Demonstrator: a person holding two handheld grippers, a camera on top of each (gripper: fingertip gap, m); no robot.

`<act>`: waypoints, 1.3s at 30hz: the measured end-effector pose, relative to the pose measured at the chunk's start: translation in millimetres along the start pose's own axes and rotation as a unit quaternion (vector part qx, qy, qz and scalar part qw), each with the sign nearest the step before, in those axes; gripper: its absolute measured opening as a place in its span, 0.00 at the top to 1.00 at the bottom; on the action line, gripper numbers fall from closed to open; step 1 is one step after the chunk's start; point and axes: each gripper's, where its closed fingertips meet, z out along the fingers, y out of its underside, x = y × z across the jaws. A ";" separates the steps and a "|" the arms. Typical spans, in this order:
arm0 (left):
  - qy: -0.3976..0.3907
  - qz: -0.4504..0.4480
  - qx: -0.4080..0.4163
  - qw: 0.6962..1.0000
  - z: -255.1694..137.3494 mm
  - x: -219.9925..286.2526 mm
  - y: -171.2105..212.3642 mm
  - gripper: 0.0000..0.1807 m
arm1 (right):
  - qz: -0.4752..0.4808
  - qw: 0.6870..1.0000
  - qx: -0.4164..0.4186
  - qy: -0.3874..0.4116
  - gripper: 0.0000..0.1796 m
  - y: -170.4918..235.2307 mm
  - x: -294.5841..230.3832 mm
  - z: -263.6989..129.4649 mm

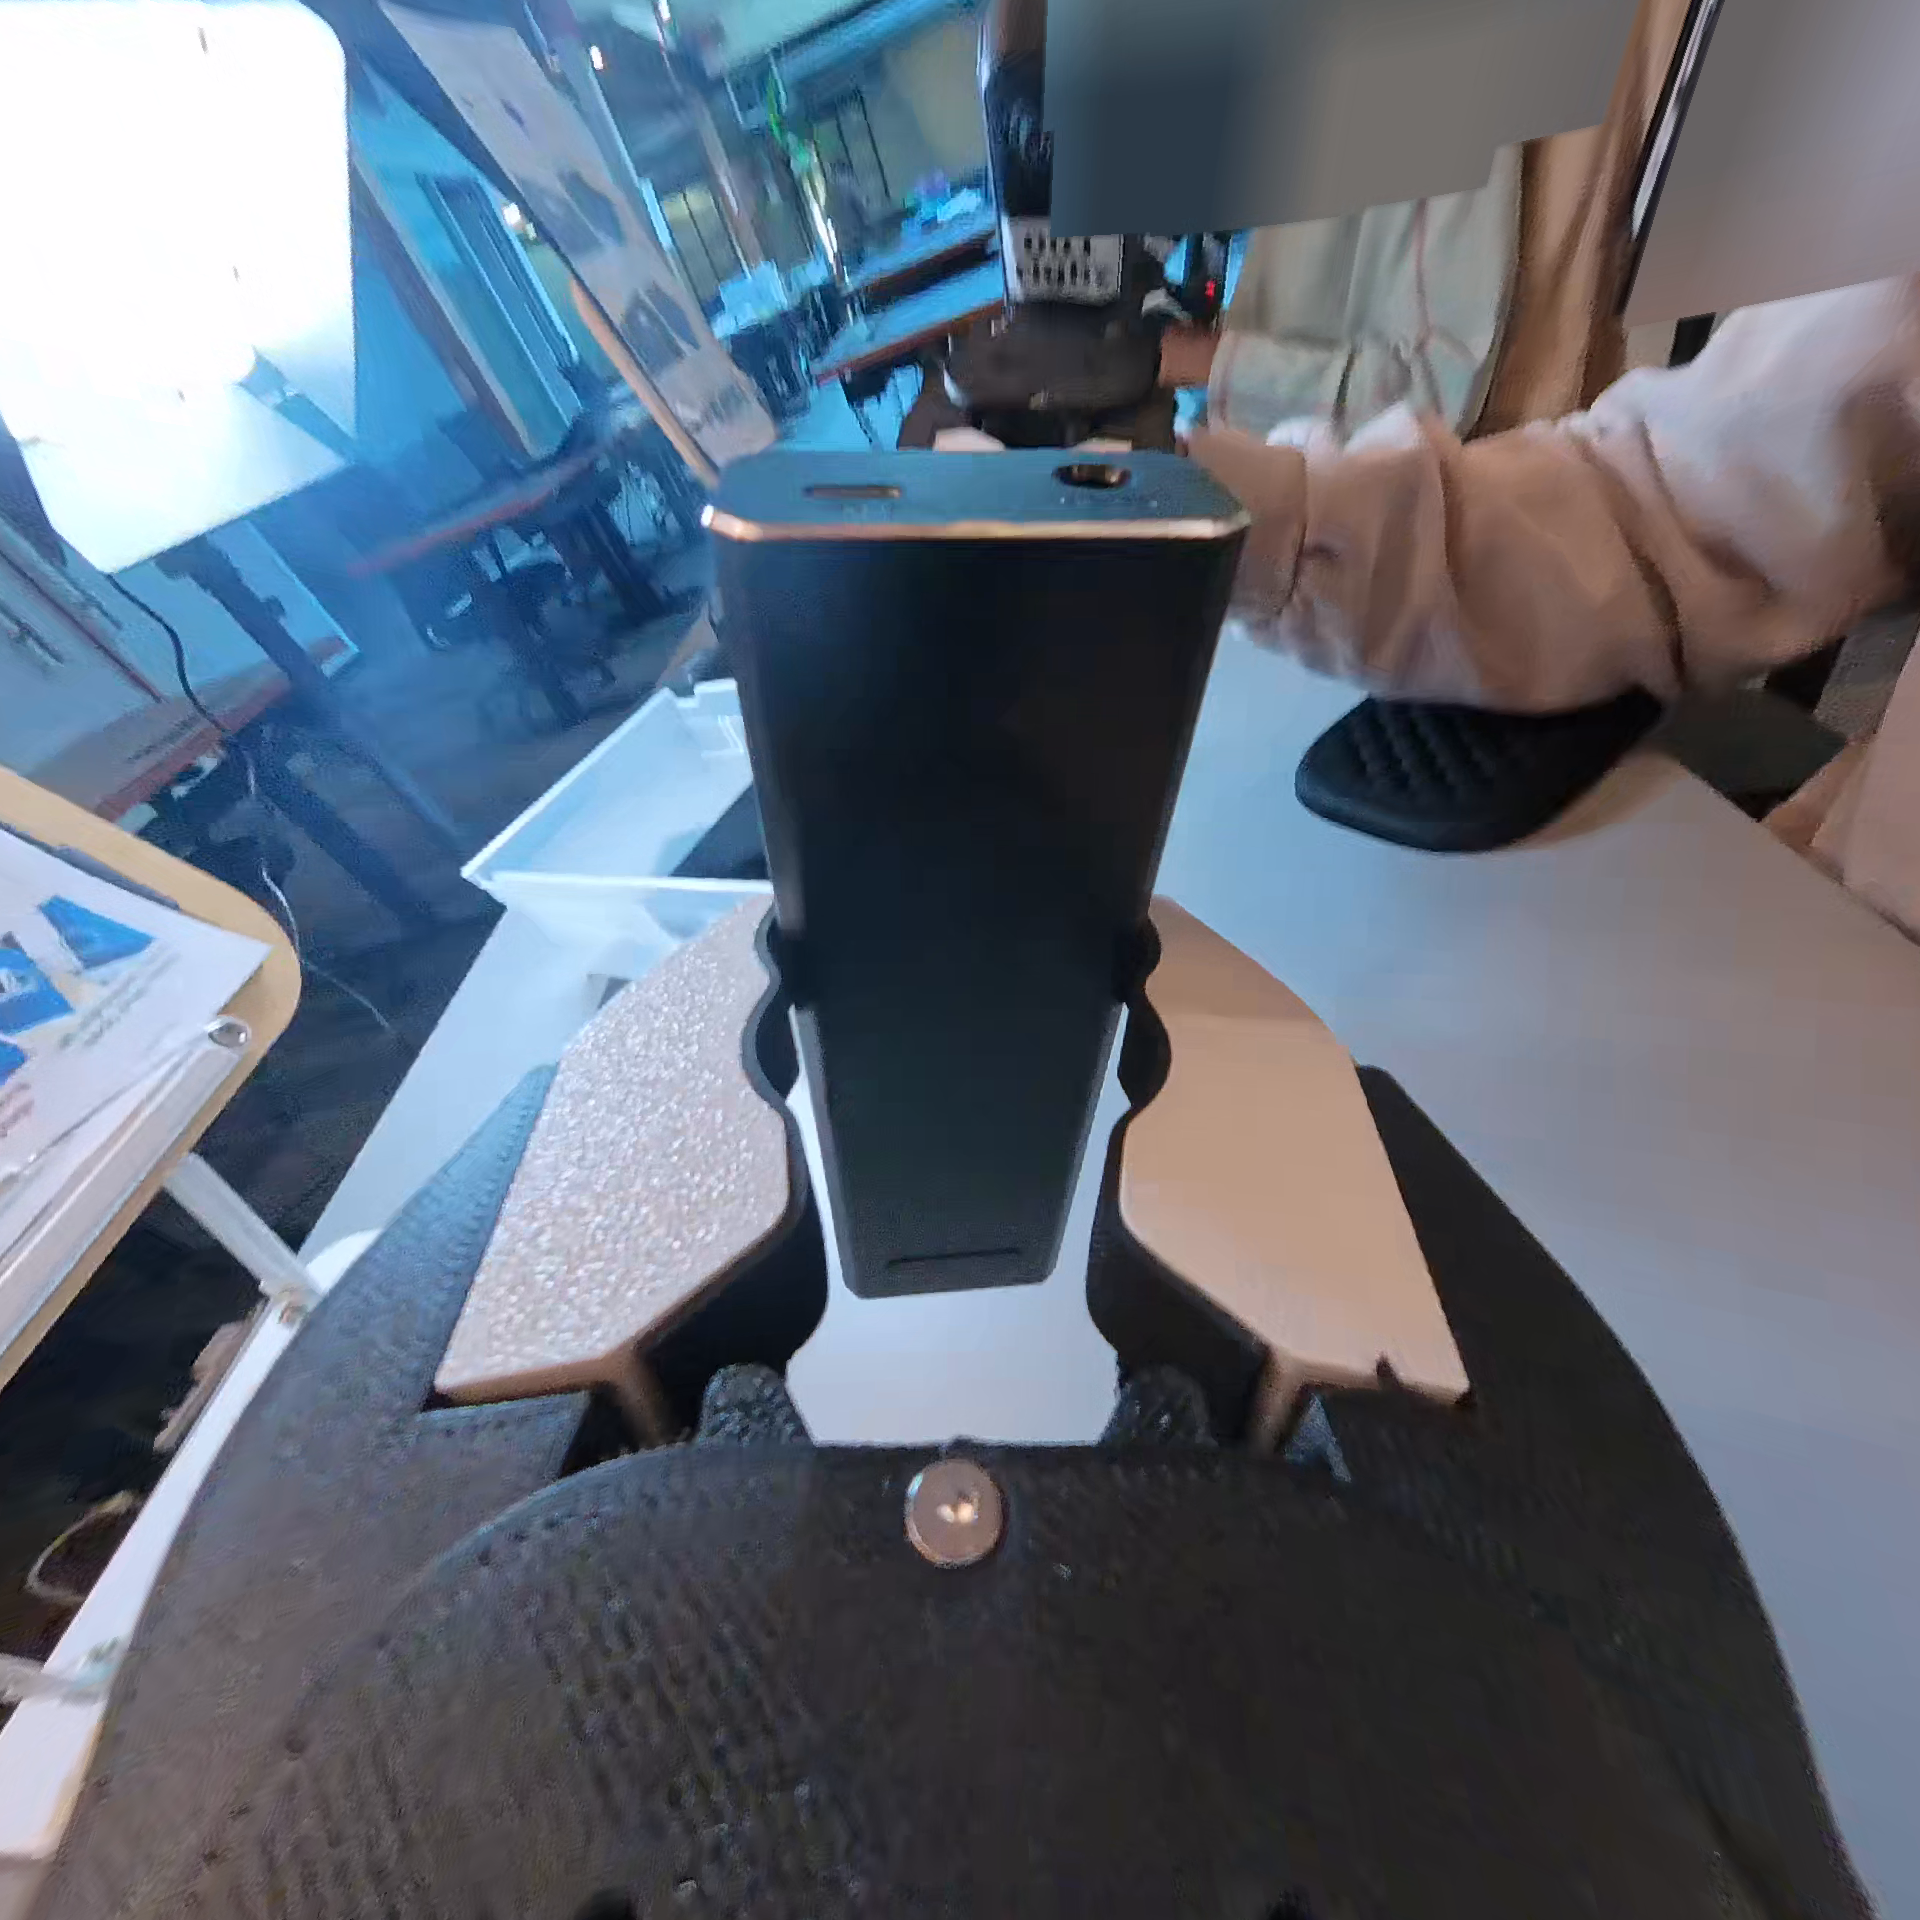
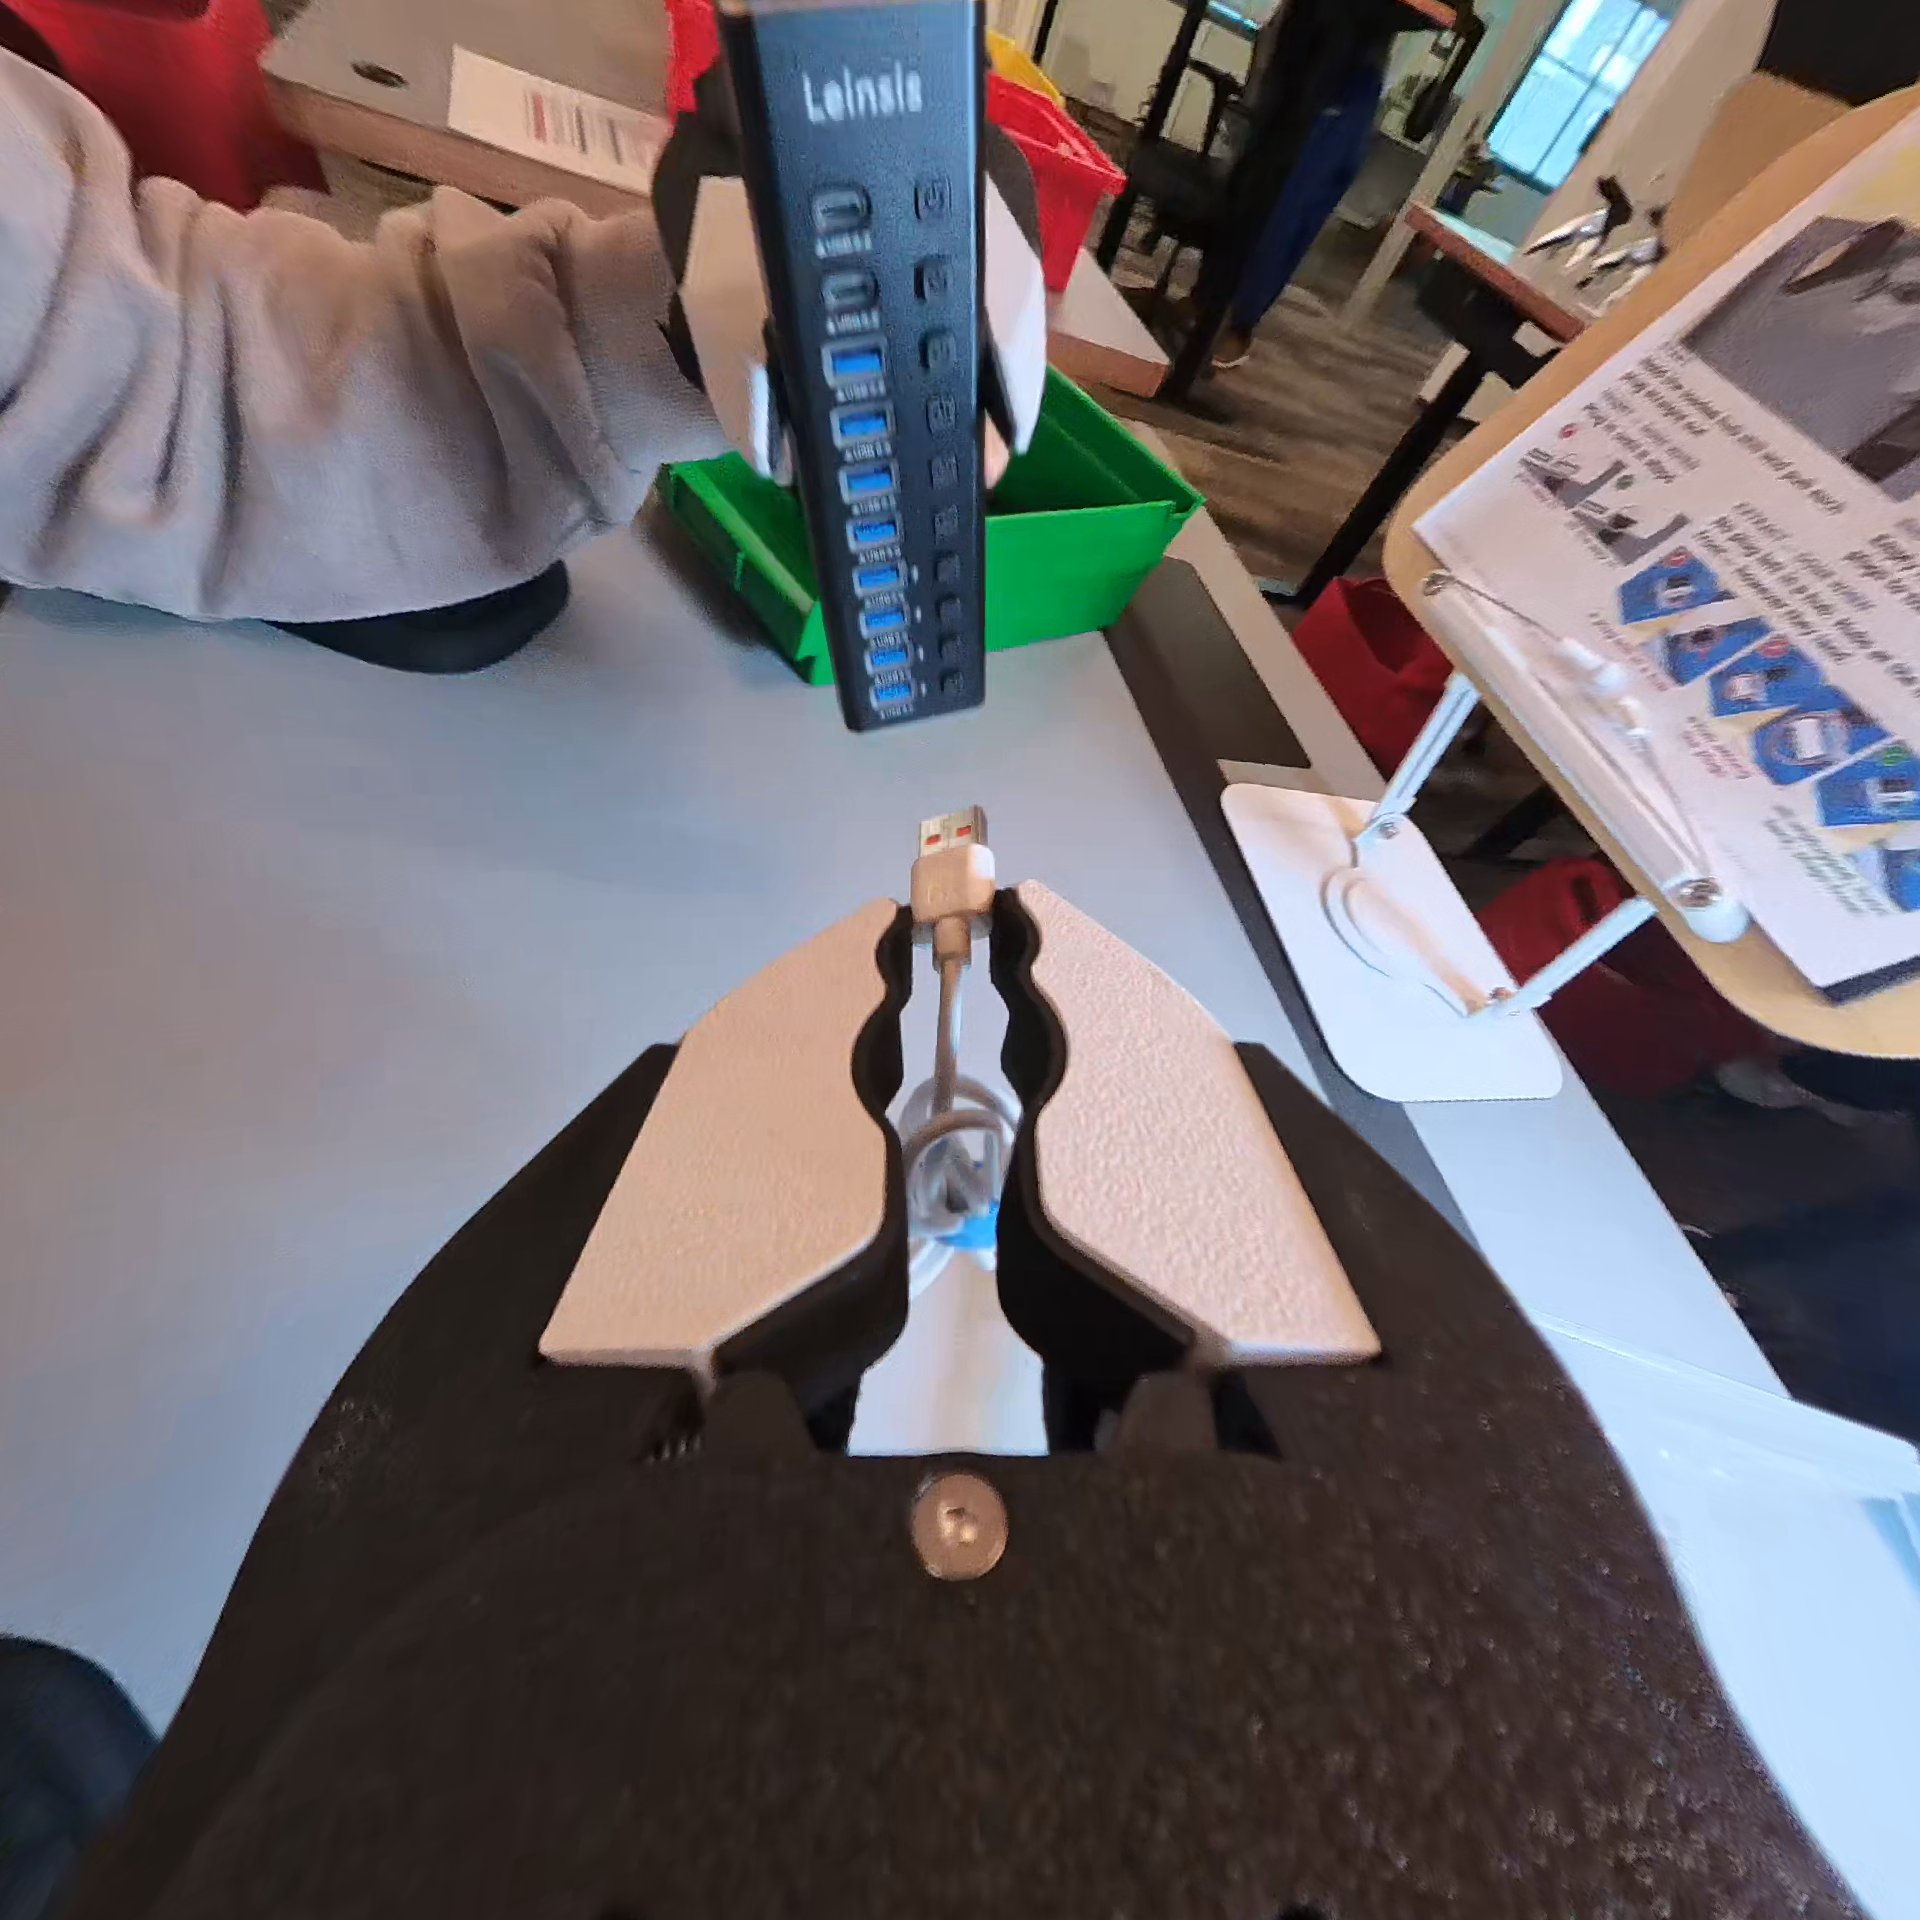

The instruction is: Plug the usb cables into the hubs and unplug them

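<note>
USB plug (image 2: 951, 842) juts from right claw (image 2: 954, 914), below hub (image 2: 883, 416).

My table (image 2: 364, 935) is plain light grey; a green bin (image 2: 1081, 551) sits on it top centre, a white stand base (image 2: 1392, 935) at right.
</note>
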 end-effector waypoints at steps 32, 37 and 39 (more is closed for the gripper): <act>-0.008 -0.079 0.202 0.976 32.0 4.0 -66.4 0.66 | 0.140 0.979 0.109 0.105 0.70 -19.3 52.2 -9.4; 0.056 -0.114 0.250 0.960 49.2 22.9 -66.7 0.66 | 0.105 0.985 0.130 -0.036 0.59 -48.6 -23.4 60.7; 0.050 -0.113 0.241 0.963 52.1 21.5 -62.4 0.66 | 0.073 0.990 0.116 -0.015 0.64 -46.8 -30.5 76.3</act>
